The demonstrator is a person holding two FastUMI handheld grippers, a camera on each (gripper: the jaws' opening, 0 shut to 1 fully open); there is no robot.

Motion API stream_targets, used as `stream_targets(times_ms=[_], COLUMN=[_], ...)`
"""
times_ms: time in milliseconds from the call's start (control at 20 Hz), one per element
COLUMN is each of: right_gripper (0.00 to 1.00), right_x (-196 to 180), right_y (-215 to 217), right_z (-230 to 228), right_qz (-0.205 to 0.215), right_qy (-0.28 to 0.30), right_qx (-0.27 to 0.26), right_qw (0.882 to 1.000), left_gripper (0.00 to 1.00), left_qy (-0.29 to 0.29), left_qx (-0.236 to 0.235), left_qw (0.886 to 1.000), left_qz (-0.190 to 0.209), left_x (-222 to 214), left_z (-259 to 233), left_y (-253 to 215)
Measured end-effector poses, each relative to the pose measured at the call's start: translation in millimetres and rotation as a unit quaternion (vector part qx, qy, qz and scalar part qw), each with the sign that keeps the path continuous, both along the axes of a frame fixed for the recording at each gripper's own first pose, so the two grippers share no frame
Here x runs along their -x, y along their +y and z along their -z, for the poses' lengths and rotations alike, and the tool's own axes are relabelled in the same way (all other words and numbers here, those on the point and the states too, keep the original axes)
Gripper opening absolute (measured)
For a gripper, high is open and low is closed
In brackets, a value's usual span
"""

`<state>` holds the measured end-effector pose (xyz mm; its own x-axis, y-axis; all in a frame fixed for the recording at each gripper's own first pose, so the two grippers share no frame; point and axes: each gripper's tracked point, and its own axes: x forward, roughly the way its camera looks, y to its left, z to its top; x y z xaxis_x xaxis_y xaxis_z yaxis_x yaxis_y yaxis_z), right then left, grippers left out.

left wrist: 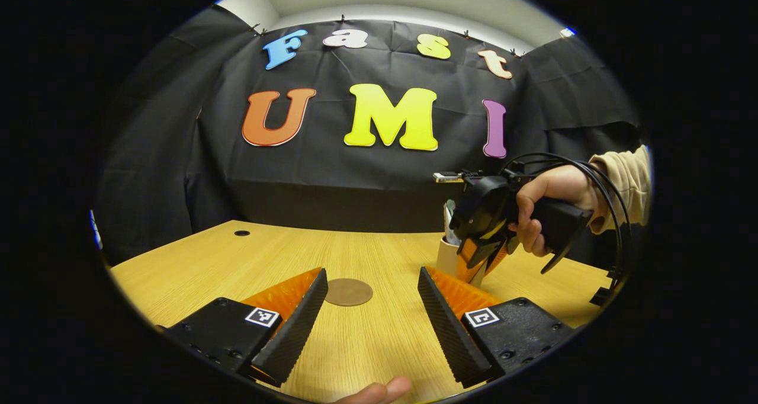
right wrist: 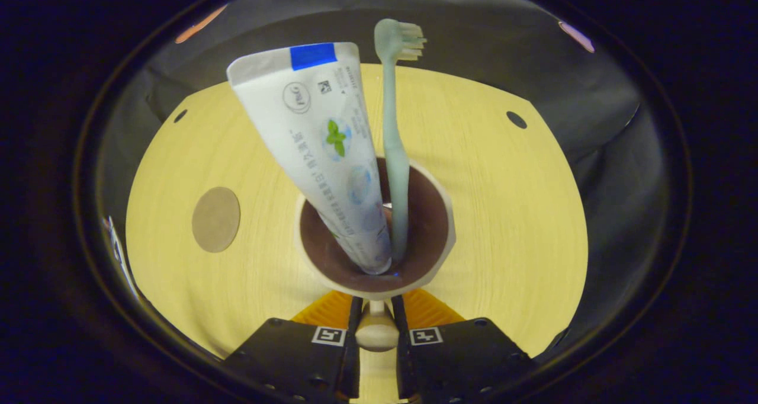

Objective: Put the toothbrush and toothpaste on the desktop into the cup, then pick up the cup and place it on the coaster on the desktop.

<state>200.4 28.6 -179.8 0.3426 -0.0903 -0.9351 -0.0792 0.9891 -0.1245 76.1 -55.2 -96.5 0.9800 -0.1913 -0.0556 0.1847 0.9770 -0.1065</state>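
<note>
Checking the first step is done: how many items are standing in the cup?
2: the toothpaste leans left in the cup, the toothbrush stands beside it on the right.

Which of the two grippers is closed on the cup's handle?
The right gripper: its fingers pinch the cup handle. The left gripper is open above the desk.

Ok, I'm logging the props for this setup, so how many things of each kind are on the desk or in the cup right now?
Cup: 1, its handle between the right claw's fingers
Toothpaste tube: 1, standing in the cup
Toothbrush: 1, standing in the cup
Coaster: 1, bare on the desk
Total: 4
</note>
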Motion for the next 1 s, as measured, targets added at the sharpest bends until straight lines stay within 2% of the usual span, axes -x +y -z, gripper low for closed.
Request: stream_targets(times_ms=[100, 300, 450, 500, 850, 1000], right_gripper=[0.27, 0.24, 0.27, 0.24, 0.24, 0.24], right_x=[1.5, -0.7, 7.0, 7.9, 3.1, 3.1], right_y=[8.1, 38.5, 73.0, 85.1, 144.4, 159.0], right_z=[-11.6, -20.8, -30.5, -32.1, -5.4, 8.2], right_qz=[-0.007, -0.027, -0.058, -0.068, -0.126, -0.135], right_qy=[-0.01, -0.017, -0.022, -0.022, -0.013, 0.001], right_qx=[-0.009, -0.017, -0.019, -0.021, -0.022, -0.023], right_qw=[1.0, 0.999, 0.998, 0.997, 0.992, 0.991], left_gripper=[0.98, 0.98, 0.98, 0.98, 0.97, 0.97], left_qy=[-0.001, 0.005, 0.005, 0.007, 0.02, 0.019], left_qx=[0.007, 0.008, 0.014, 0.016, 0.022, 0.025], left_qw=[1.0, 1.0, 1.0, 1.0, 0.999, 0.999], left_qz=[0.002, -0.004, -0.012, -0.015, -0.038, -0.038], left_x=[4.5, 10.9, 16.5, 17.2, 24.8, 28.8], left_z=[0.0, 3.3, 3.3, 4.8, 17.7, 20.0], left_y=[1.2, 12.2, 25.1, 30.2, 63.0, 69.7])
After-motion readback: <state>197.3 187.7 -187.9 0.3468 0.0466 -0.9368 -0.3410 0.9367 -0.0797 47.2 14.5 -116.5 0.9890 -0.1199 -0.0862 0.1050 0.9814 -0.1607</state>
